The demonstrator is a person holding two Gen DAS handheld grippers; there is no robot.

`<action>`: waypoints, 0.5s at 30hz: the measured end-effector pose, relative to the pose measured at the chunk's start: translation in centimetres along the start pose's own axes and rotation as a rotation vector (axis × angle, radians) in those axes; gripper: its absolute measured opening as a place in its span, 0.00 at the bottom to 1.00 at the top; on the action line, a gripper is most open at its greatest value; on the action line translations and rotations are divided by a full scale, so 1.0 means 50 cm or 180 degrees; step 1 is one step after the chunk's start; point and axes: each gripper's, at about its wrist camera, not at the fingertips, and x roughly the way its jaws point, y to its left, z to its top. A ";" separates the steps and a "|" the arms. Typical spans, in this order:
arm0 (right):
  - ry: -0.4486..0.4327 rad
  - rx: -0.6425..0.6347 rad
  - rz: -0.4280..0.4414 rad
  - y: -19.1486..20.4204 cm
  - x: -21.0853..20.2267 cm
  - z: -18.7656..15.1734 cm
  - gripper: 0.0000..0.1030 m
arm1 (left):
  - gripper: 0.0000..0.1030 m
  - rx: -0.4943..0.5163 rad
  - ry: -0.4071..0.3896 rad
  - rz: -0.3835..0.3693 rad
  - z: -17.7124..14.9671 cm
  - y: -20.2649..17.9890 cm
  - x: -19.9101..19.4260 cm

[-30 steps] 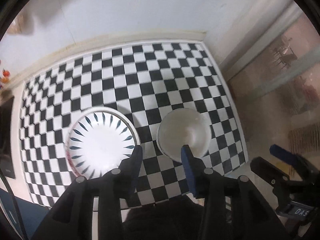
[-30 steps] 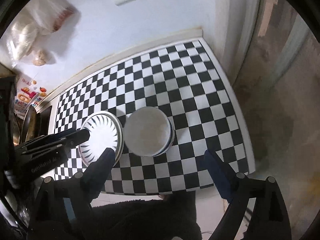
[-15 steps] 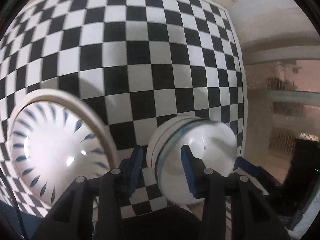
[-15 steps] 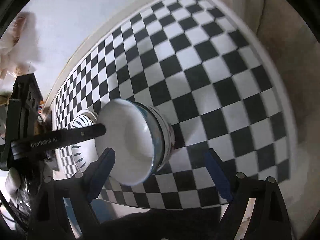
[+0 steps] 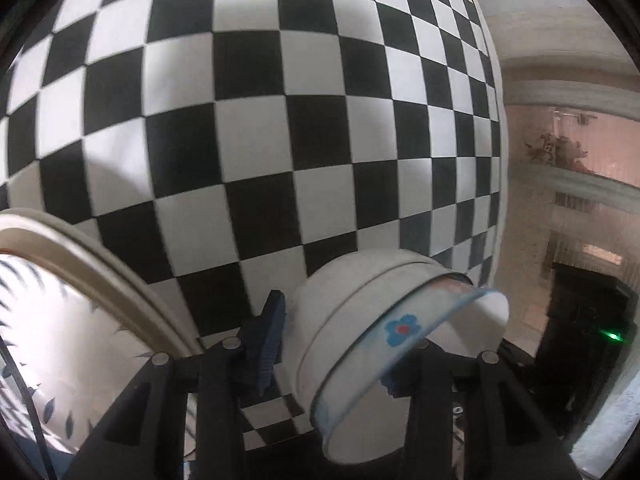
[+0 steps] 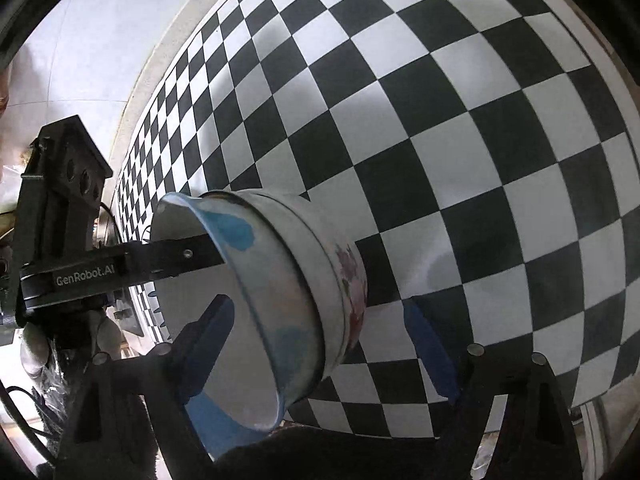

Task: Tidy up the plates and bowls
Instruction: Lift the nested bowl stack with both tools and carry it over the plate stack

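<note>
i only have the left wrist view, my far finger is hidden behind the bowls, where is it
Observer: The right wrist view shows that finger of the left gripper reaching across the mouth of the inner bowl, inside its rim.
Operator: and the right gripper
Observer: The right gripper is open, one finger in front of the inner bowl's mouth, the other beside the outer bowl.
Operator: touching them
Observer: The finger beside the outer bowl stands apart from it; the other I cannot tell.

Two nested bowls (image 5: 360,332), one plate (image 5: 60,340).
</note>
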 end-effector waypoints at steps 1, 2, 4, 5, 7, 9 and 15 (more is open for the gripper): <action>0.0014 0.0011 0.0025 -0.001 0.006 0.002 0.86 | 0.40 -0.0002 -0.0001 -0.0013 0.003 0.000 0.002; 0.0039 0.0022 0.0047 -0.003 0.013 0.004 0.86 | 0.40 -0.0006 0.0004 -0.0023 0.005 0.000 0.003; 0.0072 0.0050 0.0100 -0.013 0.023 0.008 0.85 | 0.40 -0.0005 0.0013 -0.0069 0.006 0.001 0.005; 0.0092 0.0078 0.0156 -0.016 0.031 0.009 0.84 | 0.40 -0.0004 0.0016 -0.0091 0.007 0.004 0.005; 0.0128 0.0119 0.0221 -0.024 0.042 0.012 0.80 | 0.40 -0.0009 0.0023 -0.0150 0.007 0.007 0.005; 0.0157 0.0150 0.0256 -0.021 0.054 0.017 0.72 | 0.40 0.0007 0.0013 -0.0174 0.006 0.015 0.002; 0.0240 0.0234 0.0333 -0.020 0.094 0.013 0.61 | 0.40 0.0183 0.0051 -0.0182 0.003 0.025 -0.005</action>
